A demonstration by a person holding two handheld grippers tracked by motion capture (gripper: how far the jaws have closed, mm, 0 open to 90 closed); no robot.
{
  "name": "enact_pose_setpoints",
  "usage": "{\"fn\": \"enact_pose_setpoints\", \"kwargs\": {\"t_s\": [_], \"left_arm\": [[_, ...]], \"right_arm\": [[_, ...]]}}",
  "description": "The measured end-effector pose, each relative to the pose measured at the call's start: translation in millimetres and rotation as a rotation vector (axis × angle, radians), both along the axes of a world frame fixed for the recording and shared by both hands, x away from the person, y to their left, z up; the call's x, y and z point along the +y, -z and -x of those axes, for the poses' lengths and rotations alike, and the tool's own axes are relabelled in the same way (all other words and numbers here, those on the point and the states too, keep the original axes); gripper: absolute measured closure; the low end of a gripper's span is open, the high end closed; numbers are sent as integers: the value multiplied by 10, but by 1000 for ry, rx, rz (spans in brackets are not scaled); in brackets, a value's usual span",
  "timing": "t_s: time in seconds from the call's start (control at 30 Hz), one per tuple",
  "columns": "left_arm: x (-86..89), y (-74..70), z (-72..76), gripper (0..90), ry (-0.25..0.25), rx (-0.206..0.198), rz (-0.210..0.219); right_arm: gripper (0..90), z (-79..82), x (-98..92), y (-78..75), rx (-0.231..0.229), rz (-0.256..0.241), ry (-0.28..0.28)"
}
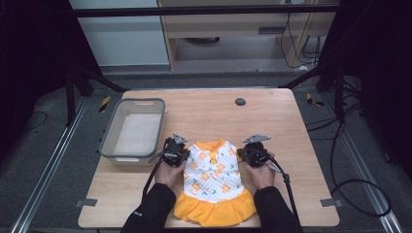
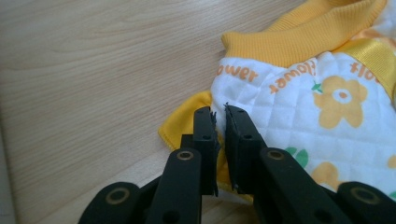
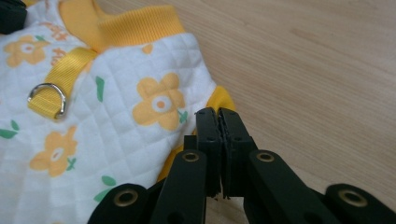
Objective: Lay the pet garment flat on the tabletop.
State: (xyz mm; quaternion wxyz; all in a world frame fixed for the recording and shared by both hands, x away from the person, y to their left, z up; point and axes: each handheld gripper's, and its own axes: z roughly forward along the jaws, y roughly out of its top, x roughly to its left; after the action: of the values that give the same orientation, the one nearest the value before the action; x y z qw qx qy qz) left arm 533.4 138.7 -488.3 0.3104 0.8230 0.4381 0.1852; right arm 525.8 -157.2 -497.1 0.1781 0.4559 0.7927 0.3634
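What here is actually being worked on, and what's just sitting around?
In use: small flowered dress, left gripper and right gripper, both at its sleeve edges.
Lying about: grey bin, wooden table.

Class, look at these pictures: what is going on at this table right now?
A person holds a gripper in each hand at a small white quilted pet dress with orange flowers and a yellow skirt, lying flat on the wooden table. The left gripper and right gripper sit at its yellow sleeve edges, nearly closed; whether they pinch fabric is unclear. A grey plastic bin stands to the left.
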Motion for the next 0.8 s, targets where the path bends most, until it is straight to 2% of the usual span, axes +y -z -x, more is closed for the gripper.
{"fn": "enact_pose_setpoints", "kwargs": {"t_s": [0.1, 0.17, 0.2, 0.23, 0.27, 0.3, 0.33, 0.37, 0.4, 0.43, 0.47, 0.53, 0.57, 0.6, 0.7, 0.8], "left_arm": [[27, -126, 12, 834, 7, -32, 21], [22, -221, 19, 835, 12, -77, 31], [14, -272, 17, 834, 19, -94, 22], [7, -310, 15, 834, 22, -114, 18], [0, -362, 11, 834, 21, -136, 22], [-6, -409, 0, 834, 22, -153, 36], [-16, -451, -17, 833, 20, -176, 45], [-25, -491, -39, 832, 13, -197, 47], [-36, -533, -74, 832, 3, -218, 58], [-45, -555, -106, 831, -9, -228, 70], [-52, -568, -146, 826, -19, -230, 82], [-68, -563, -239, 820, -36, -220, 98], [-80, -547, -284, 784, -50, -210, 92], [-84, -536, -312, 784, -60, -203, 85], [-66, -506, -360, 660, -64, -174, 89], [-17, -538, -287, 609, -45, -166, 121]], "right_arm": [[885, 34, -20, -94, -44, -29, -7], [885, 41, -29, -163, -73, -45, -6], [885, 43, -30, -218, -94, -57, -4], [884, 39, -28, -303, -132, -63, -2], [884, 39, -28, -303, -132, -63, -2], [884, 36, -22, -349, -154, -70, 3], [884, 27, -19, -391, -182, -72, 6], [883, -2, -13, -461, -229, -89, 21], [883, -2, -13, -461, -229, -89, 21], [883, -27, -7, -493, -247, -86, 40], [882, -77, 1, -522, -276, -71, 76], [880, -96, 5, -525, -283, -62, 92], [868, -156, 21, -503, -280, -27, 133], [868, -156, 21, -503, -280, -27, 133], [784, -216, 32, -450, -253, 22, 152], [735, -199, 10, -446, -245, 13, 145]]}}
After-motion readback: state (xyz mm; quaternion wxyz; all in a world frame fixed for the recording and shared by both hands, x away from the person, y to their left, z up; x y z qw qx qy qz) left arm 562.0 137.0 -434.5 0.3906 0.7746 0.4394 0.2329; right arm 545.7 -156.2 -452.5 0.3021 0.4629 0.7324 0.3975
